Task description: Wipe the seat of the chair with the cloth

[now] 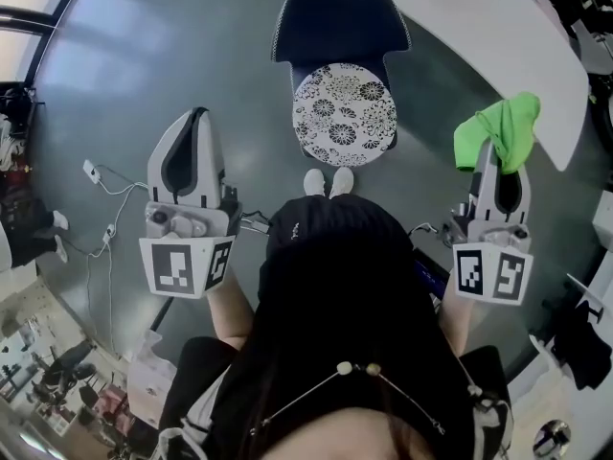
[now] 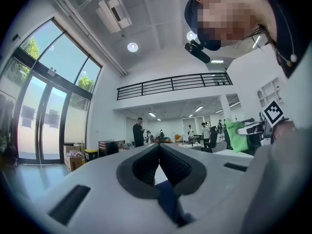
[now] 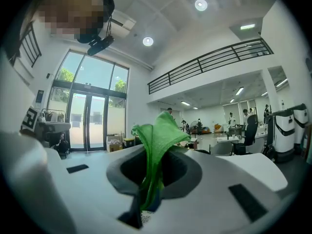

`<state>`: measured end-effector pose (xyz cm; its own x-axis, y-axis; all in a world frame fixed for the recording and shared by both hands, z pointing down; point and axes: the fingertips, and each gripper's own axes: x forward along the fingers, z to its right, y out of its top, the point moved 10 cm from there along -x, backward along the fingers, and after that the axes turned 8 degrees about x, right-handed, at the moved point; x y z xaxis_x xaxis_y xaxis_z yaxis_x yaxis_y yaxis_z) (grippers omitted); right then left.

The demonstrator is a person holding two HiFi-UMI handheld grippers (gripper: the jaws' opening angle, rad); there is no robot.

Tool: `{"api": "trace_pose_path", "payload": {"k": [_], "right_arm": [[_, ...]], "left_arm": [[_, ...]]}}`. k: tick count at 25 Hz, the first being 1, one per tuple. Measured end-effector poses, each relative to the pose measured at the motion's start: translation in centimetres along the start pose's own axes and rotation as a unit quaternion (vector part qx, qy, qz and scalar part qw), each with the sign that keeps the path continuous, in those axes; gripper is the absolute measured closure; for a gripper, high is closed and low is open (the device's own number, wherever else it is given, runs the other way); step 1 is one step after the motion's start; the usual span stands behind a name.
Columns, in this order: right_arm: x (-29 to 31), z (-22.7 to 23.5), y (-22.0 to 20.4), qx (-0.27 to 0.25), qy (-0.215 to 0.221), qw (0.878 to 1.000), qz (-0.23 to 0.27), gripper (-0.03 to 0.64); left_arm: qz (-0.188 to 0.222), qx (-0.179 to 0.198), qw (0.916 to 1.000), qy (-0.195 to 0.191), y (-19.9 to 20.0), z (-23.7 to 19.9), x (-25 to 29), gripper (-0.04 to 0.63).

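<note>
In the head view a dark blue chair (image 1: 340,22) stands on the floor ahead of the person's feet, with a round black-and-white patterned cushion (image 1: 344,115) on its seat. My right gripper (image 1: 502,151) is held up at the right, shut on a bright green cloth (image 1: 501,128) that sticks out above its tips. In the right gripper view the cloth (image 3: 157,140) is pinched between the jaws and fans out past them. My left gripper (image 1: 194,115) is raised at the left, away from the chair. Its jaws meet at the tip (image 2: 158,146) with nothing in them.
A white curved table (image 1: 498,36) runs along the far right beside the chair. White cables (image 1: 107,199) lie on the grey floor at the left. The person's white shoes (image 1: 328,181) stand just before the chair. Both gripper views look out level into an open office hall.
</note>
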<state>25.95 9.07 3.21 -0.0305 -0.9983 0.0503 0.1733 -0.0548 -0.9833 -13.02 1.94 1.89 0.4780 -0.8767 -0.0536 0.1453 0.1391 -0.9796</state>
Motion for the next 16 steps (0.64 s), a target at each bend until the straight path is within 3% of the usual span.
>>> {"api": "trace_pose_path", "payload": {"k": [16], "right_arm": [[-2.2,-0.7,1.2,0.000,-0.008,1.000,0.012,0.568]], "left_arm": [[0.000,0.000,0.9998,0.022,0.8,-1.2,-2.4,0.591]]}}
